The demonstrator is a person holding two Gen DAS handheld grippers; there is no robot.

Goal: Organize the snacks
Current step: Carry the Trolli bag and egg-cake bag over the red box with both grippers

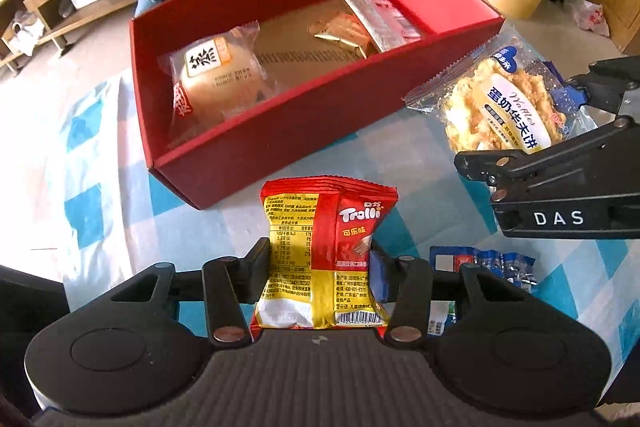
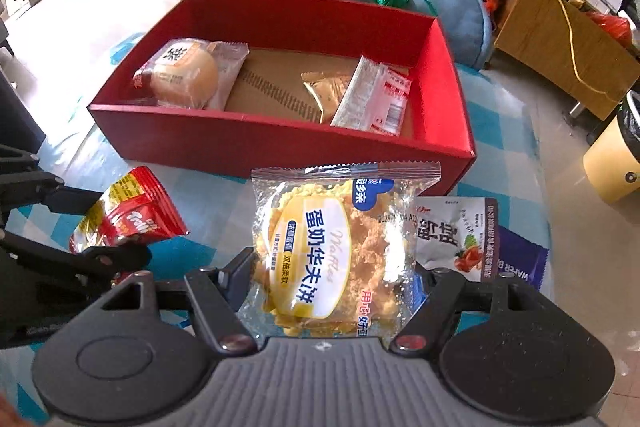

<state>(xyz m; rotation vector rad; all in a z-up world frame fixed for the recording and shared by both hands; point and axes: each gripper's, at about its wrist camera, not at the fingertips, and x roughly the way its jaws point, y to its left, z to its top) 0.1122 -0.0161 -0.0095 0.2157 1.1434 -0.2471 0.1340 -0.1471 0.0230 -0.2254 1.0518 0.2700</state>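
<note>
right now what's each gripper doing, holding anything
Left gripper: shut on the red and yellow Trolli candy packet.
Right gripper: shut on the clear plastic waffle packet.

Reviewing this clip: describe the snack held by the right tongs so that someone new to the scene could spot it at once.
Start at the red box on the checked cloth. Just in front of its near wall, the right tongs grip a clear packet, the waffle pack, outside the box. It alone shows golden waffle through clear film with a white-and-yellow oval label, unlike the red Trolli bag beside it.
</note>
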